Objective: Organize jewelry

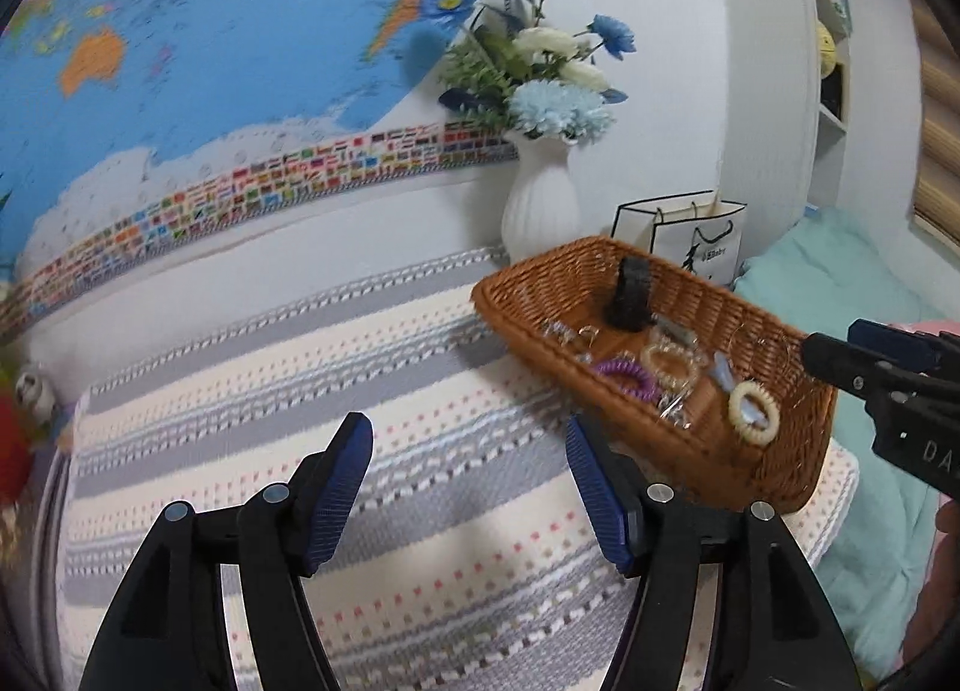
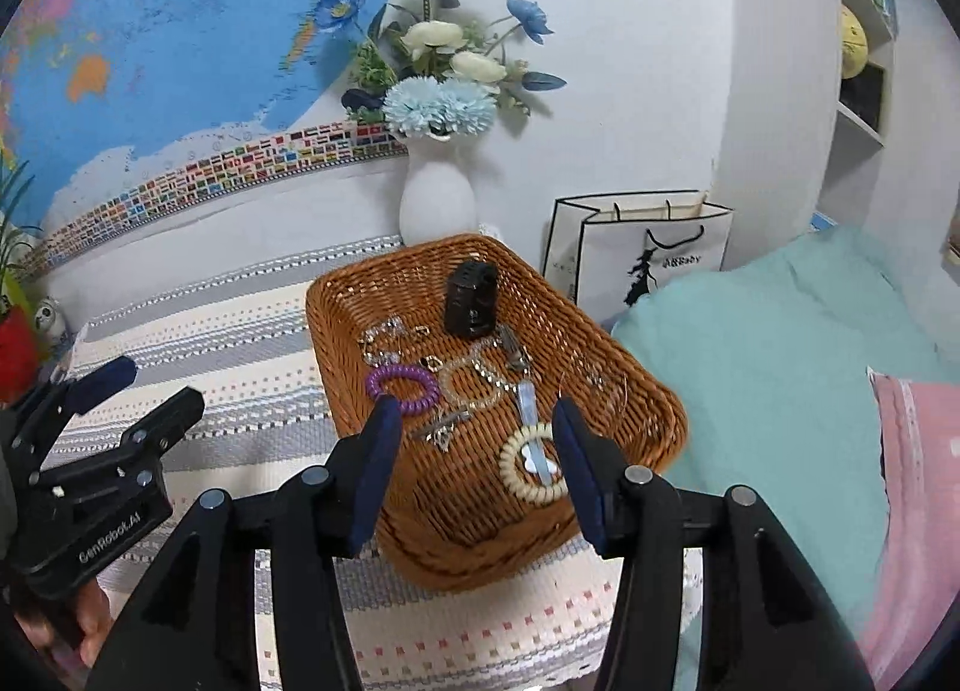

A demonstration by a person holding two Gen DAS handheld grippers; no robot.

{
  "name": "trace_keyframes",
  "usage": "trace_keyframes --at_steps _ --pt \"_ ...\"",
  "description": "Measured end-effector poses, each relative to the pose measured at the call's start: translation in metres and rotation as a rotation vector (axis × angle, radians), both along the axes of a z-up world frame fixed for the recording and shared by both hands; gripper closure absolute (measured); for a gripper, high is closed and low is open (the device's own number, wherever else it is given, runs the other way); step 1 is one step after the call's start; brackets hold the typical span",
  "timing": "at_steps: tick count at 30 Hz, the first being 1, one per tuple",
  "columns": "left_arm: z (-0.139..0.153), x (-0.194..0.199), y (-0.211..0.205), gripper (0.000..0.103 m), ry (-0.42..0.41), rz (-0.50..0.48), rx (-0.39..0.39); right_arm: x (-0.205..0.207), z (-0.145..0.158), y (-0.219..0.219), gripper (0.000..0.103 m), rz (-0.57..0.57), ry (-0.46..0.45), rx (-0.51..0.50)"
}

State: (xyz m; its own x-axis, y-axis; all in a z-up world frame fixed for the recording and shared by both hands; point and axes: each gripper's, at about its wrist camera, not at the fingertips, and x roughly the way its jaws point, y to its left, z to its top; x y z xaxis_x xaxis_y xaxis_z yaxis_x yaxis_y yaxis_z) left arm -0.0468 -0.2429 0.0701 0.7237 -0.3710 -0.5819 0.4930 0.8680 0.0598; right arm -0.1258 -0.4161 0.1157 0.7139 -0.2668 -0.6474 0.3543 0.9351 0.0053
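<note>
The right gripper [image 2: 474,421] stands wide and empty, directly over the near end of the wicker basket [image 2: 630,379], so the small pieces lie framed between its fingers and any of them could be dropped onto. Just ahead of its right finger lies the cream coil hair tie [image 2: 531,472] with a pale blue clip [image 2: 528,403] across it; off its left fingertip sits the purple coil tie [image 2: 402,385]. Farther ahead are a clear beaded bracelet [image 2: 474,379], some silver pieces that are too blurred to name, and a black upright object [image 2: 471,301] at the far end.

The left gripper [image 1: 468,439], also wide and carrying nothing, hangs over the striped cloth [image 1: 252,409] with the basket off to its right, likely kept clear of the right one's work. All the jewelry in view lies loose in the basket, which fits either gathering or sorting out.
</note>
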Motion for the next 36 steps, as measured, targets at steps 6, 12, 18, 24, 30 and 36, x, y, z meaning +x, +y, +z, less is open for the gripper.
trace_keyframes --at_steps 6,12,18,24,30,36 --pt "-0.013 0.003 0.009 0.035 0.037 0.035 0.005 0.001 -0.015 0.002 0.048 0.008 0.026 0.045" --pt "-0.02 0.004 0.008 0.035 0.04 0.047 0.026 0.006 -0.025 0.001 0.048 0.004 0.054 0.056" --pt "-0.021 0.004 0.005 0.035 0.047 0.031 0.034 0.008 -0.03 -0.001 0.048 0.008 0.06 0.07" --pt "-0.019 0.002 0.003 0.035 0.048 0.022 0.032 0.008 -0.03 -0.002 0.048 0.005 0.06 0.072" --pt "-0.021 0.002 0.002 0.035 0.067 0.014 0.028 0.008 -0.031 -0.004 0.048 0.003 0.065 0.076" --pt "-0.024 0.004 0.002 0.035 0.101 0.006 0.031 0.008 -0.032 -0.002 0.048 0.005 0.068 0.08"
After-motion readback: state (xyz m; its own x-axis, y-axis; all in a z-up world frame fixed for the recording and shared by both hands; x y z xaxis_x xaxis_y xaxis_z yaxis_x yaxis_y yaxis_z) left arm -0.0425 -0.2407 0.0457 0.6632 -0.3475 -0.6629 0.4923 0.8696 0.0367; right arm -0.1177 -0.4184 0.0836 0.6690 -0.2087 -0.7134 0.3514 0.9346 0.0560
